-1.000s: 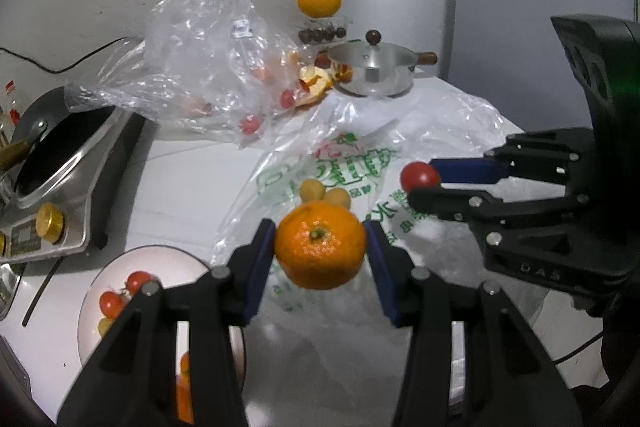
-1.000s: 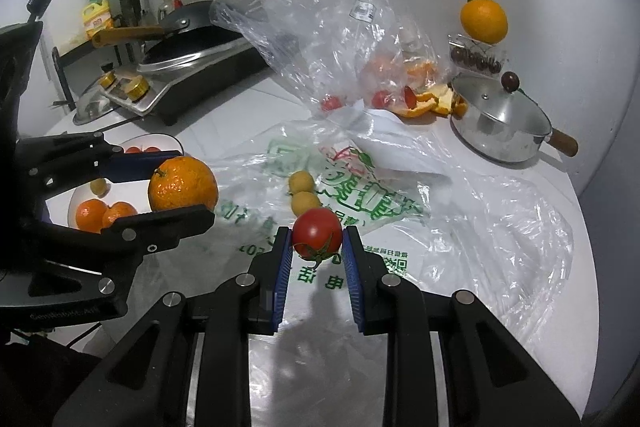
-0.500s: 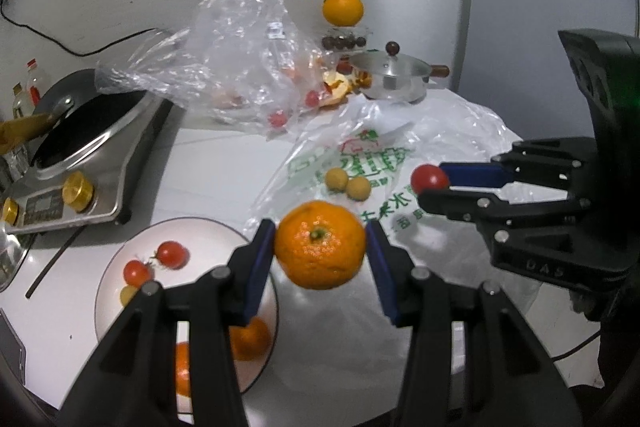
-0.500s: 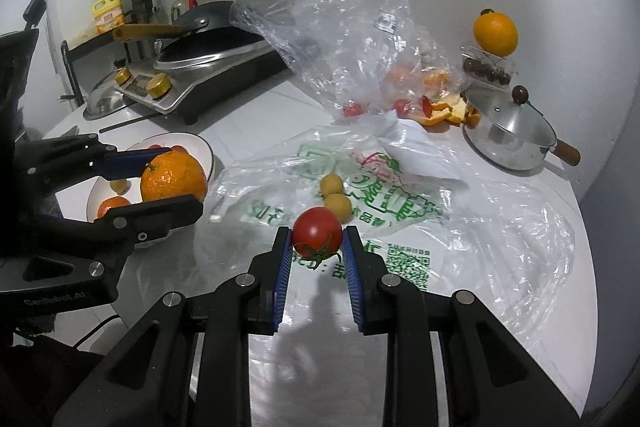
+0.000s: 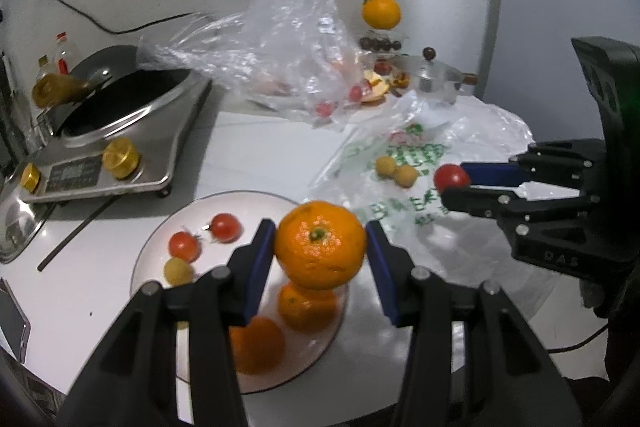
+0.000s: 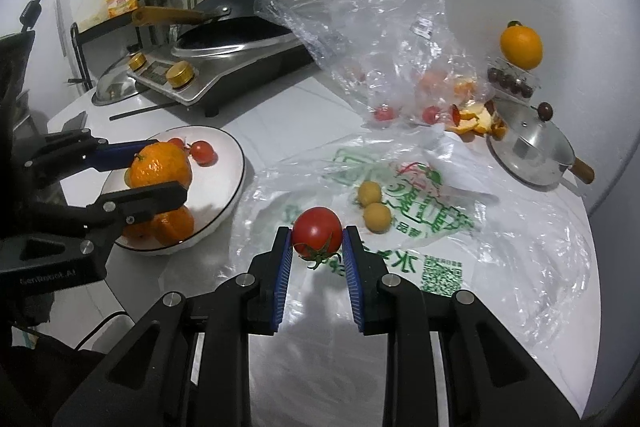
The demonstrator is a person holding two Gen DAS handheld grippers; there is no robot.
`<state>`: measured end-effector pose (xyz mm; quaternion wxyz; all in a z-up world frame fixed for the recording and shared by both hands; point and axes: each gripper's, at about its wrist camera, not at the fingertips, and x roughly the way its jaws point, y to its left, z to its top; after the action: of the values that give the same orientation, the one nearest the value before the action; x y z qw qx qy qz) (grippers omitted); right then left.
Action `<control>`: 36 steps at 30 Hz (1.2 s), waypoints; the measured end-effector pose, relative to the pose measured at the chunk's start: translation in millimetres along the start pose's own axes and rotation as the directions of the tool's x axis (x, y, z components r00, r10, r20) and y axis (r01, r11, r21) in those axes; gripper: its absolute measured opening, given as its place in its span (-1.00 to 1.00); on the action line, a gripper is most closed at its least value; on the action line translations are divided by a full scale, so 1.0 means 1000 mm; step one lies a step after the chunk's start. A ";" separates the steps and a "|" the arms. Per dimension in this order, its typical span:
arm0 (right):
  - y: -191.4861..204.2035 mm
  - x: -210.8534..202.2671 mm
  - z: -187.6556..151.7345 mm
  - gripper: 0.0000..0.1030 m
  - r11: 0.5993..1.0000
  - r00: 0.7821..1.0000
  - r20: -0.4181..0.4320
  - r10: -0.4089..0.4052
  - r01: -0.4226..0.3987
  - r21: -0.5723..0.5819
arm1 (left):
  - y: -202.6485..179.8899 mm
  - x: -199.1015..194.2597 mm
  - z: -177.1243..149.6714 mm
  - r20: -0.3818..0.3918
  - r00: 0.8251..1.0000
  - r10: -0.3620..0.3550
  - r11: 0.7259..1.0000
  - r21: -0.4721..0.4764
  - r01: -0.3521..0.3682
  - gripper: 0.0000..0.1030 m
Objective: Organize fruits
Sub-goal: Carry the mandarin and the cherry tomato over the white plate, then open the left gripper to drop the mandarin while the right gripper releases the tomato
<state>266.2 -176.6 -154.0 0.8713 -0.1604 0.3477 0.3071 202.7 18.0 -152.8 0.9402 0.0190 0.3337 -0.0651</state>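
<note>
Left gripper [image 5: 320, 241]: clamped on orange [image 5: 320, 244], held above white plate [image 5: 160, 247]; right gripper [image 6: 317, 239]: clamped on red tomato [image 6: 317, 234], above printed plastic bag [image 6: 400, 195], right of the plate; two oranges [image 5: 306, 303] and small tomatoes [image 5: 226, 227] on the plate.

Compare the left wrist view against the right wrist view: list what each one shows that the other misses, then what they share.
Only the left wrist view: a small yellow fruit on the plate, and a phone at the table edge.

Only the right wrist view: a yellow detergent bottle on the shelf, and a QR code on the printed bag.

Both: the left tongs shut on an orange above the plate, the right tongs shut on a tomato, the wok, and the lidded pot.
</note>
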 end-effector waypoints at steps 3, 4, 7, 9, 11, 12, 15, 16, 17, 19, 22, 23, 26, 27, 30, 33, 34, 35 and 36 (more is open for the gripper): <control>0.007 0.005 0.003 -0.46 1.000 1.000 -0.006 0.006 -0.006 -0.010 | 0.012 0.001 -0.004 -0.005 1.000 0.014 1.000 -0.018 -0.014 -0.09; 0.009 0.007 0.004 -0.46 1.000 1.000 -0.008 0.008 -0.008 -0.013 | 0.015 0.002 -0.005 -0.007 1.000 0.018 1.000 -0.022 -0.018 -0.08; 0.015 0.012 0.007 -0.46 1.000 1.000 -0.016 0.015 -0.015 -0.022 | 0.027 0.006 -0.007 -0.016 0.999 0.034 0.999 -0.036 -0.035 -0.08; 0.017 0.016 0.009 -0.46 0.999 0.999 -0.025 0.020 -0.020 -0.030 | 0.034 0.011 -0.009 -0.026 0.999 0.046 0.998 -0.044 -0.047 -0.08; 0.020 0.021 0.010 -0.46 0.999 0.999 -0.035 0.024 -0.026 -0.035 | 0.040 0.017 -0.010 -0.038 0.998 0.057 0.997 -0.050 -0.059 -0.08; 0.021 0.023 0.011 -0.46 0.999 0.999 -0.040 0.027 -0.029 -0.039 | 0.043 0.021 -0.010 -0.043 0.997 0.061 0.997 -0.053 -0.063 -0.08; 0.022 0.029 0.014 -0.46 0.998 0.998 -0.045 0.032 -0.034 -0.045 | 0.049 0.030 -0.011 -0.061 0.996 0.067 0.996 -0.056 -0.071 -0.08; 0.022 0.031 0.015 -0.46 0.998 0.998 -0.046 0.033 -0.036 -0.045 | 0.050 0.033 -0.012 -0.068 0.995 0.067 0.996 -0.057 -0.071 -0.08; 0.023 0.033 0.017 -0.46 0.998 0.998 -0.047 0.036 -0.038 -0.046 | 0.051 0.036 -0.013 -0.075 0.995 0.065 0.996 -0.059 -0.070 -0.08; 0.023 0.037 0.019 -0.46 0.998 0.998 -0.047 0.038 -0.040 -0.049 | 0.051 0.039 -0.014 -0.082 0.995 0.059 0.996 -0.060 -0.064 -0.08; 0.026 0.042 0.020 -0.46 0.997 0.998 -0.051 0.046 -0.049 -0.053 | 0.052 0.045 -0.015 -0.094 0.995 0.046 0.997 -0.063 -0.052 -0.08; 0.027 0.044 0.020 -0.46 0.997 0.997 -0.054 0.048 -0.051 -0.055 | 0.052 0.047 -0.015 -0.098 0.994 0.040 0.997 -0.065 -0.046 -0.08; 0.029 0.047 0.021 -0.46 0.997 0.997 -0.060 0.049 -0.053 -0.060 | 0.052 0.052 -0.014 -0.105 0.994 0.017 0.997 -0.074 -0.025 -0.08; 0.029 0.047 0.021 -0.46 0.997 0.997 -0.061 0.050 -0.053 -0.061 | 0.052 0.052 -0.014 -0.107 0.994 0.009 0.997 -0.077 -0.017 -0.08; 0.030 0.047 0.021 -0.46 0.997 0.997 -0.062 0.044 -0.048 -0.066 | 0.052 0.057 -0.013 -0.120 0.993 -0.007 0.997 -0.083 -0.003 -0.08; 0.031 0.047 0.021 -0.46 0.997 0.997 -0.063 0.038 -0.042 -0.069 | 0.051 0.061 -0.013 -0.124 0.992 -0.017 0.996 -0.085 0.006 -0.07; 0.031 0.047 0.022 -0.46 0.997 0.997 -0.063 0.036 -0.040 -0.070 | 0.051 0.061 -0.013 -0.127 0.992 -0.022 0.996 -0.088 0.011 -0.07; 0.032 0.047 0.022 -0.46 0.997 0.997 -0.063 0.035 -0.039 -0.070 | 0.051 0.062 -0.012 -0.126 0.992 -0.025 0.996 -0.088 0.014 -0.07; 0.032 0.047 0.022 -0.46 0.997 0.997 -0.064 0.033 -0.038 -0.071 | 0.052 0.062 -0.012 -0.127 0.992 -0.027 0.996 -0.088 0.016 -0.07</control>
<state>283.3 -121.4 -173.1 0.8480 -0.1952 0.3661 0.3297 250.0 63.3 -201.4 0.9162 -0.0212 0.3958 -0.0591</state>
